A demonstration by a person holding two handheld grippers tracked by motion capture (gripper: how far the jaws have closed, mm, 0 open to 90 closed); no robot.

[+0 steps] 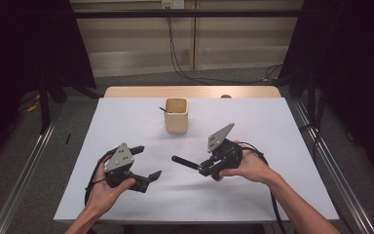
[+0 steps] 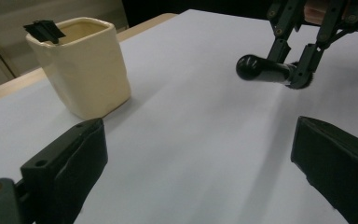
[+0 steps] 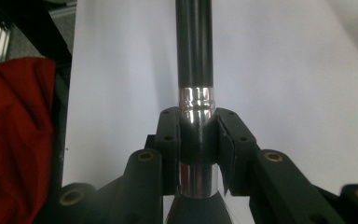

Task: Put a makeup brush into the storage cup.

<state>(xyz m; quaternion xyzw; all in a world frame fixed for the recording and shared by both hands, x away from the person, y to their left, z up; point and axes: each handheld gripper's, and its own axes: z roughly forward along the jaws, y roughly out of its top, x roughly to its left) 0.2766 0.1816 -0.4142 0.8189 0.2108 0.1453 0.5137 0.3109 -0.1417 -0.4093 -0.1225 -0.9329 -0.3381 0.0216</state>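
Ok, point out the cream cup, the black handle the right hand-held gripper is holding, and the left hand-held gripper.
cream cup [image 1: 177, 117], high view, front wall.
black handle [image 1: 184, 162], high view, middle of the shaft.
left hand-held gripper [image 1: 146, 162], high view, gap between its open jaws.

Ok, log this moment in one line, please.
right gripper: shut on black-handled tool | left gripper: open, empty | beige cup: upright on table, black item inside

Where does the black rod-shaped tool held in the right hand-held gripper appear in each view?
High view: the black rod lies centre, pointing left.
Left gripper view: upper right, rounded end leftward.
Right gripper view: centre, running upward from the jaws.
Shared landmark: the white table top.
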